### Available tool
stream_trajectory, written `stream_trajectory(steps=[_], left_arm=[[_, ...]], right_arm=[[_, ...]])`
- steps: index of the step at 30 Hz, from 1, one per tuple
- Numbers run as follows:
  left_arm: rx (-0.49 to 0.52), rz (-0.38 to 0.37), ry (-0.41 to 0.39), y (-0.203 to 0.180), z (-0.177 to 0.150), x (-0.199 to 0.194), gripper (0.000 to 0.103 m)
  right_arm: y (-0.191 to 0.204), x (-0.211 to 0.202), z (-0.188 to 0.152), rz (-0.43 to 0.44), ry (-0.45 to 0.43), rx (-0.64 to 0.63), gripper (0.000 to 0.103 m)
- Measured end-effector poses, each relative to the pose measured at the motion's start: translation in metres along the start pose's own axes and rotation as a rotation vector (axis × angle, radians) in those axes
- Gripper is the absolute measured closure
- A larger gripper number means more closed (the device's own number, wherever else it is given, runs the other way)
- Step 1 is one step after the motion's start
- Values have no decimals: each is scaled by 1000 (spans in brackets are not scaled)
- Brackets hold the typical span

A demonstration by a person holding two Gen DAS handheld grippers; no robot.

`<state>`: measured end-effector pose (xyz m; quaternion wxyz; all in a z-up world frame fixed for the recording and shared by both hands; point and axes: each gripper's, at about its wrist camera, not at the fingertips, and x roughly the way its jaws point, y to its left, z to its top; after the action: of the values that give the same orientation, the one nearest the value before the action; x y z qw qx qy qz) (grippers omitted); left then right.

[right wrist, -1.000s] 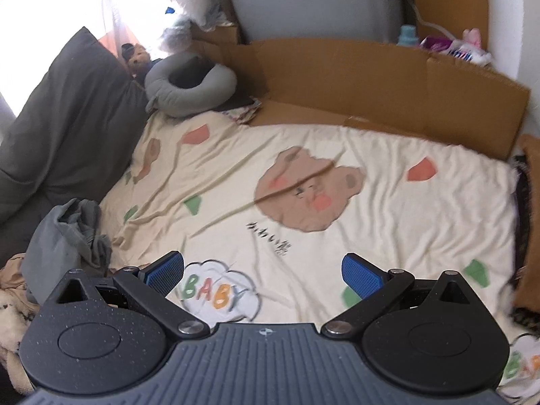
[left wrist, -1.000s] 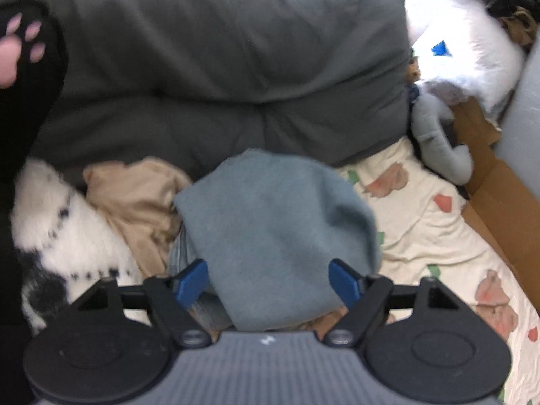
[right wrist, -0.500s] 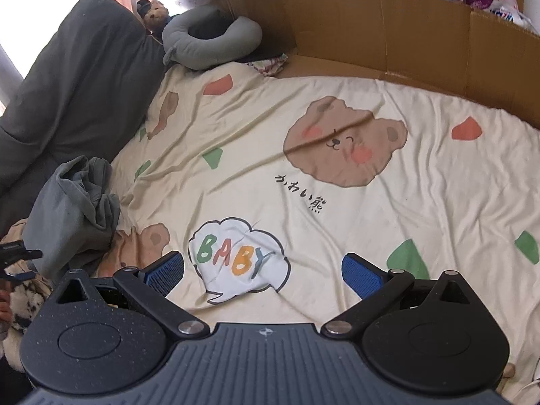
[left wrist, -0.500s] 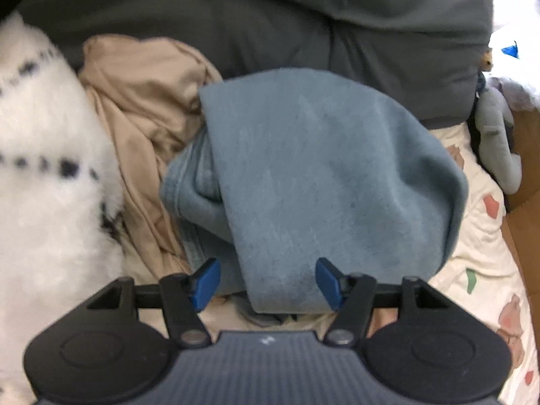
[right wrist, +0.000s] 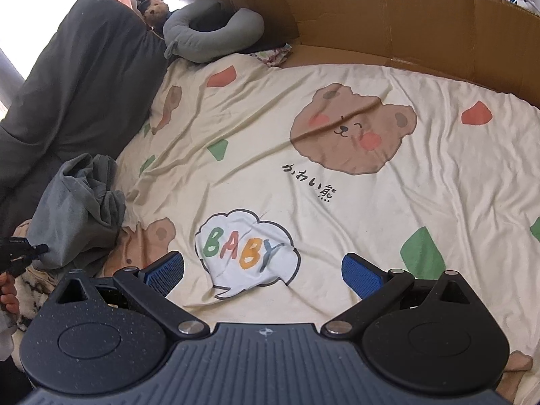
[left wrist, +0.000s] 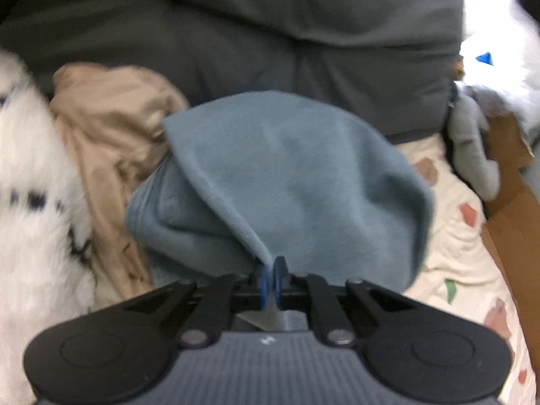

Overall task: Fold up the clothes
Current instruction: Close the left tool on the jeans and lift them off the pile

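A grey-blue fleece garment (left wrist: 297, 182) lies bunched on a pile of clothes at the bed's left edge. My left gripper (left wrist: 269, 278) is shut on a fold at its near edge, with cloth pinched between the blue pads. The right wrist view shows the same garment (right wrist: 74, 209) crumpled at the left, with the left gripper's black tip (right wrist: 30, 251) against it. My right gripper (right wrist: 263, 271) hovers open over the cream bear-print sheet (right wrist: 337, 185), nothing between its fingers.
A tan garment (left wrist: 111, 141) and a white fluffy spotted one (left wrist: 30, 185) lie left of the blue one. A dark grey cushion (left wrist: 270, 33) backs the pile. A grey neck pillow (right wrist: 212, 37) and a cardboard wall (right wrist: 405, 17) border the sheet's far side.
My left gripper has come down onto the blue garment and closed on its near fold. The right gripper sank closer to the sheet and stayed open.
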<state>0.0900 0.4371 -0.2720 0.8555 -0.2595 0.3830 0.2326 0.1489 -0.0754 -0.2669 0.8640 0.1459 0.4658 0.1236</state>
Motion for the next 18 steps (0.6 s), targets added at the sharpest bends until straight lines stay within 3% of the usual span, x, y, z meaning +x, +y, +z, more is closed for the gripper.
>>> stream_trajectory(steps=[6, 11, 18], left_arm=[[114, -90, -28, -36, 8, -13, 100], [281, -174, -42, -81, 8, -28, 100], [368, -277, -34, -131, 2, -38, 101]], right_arm=[[10, -1, 0, 28, -2, -19, 1], [15, -4, 2, 54, -16, -27, 1], [20, -10, 6, 100, -40, -42, 1]])
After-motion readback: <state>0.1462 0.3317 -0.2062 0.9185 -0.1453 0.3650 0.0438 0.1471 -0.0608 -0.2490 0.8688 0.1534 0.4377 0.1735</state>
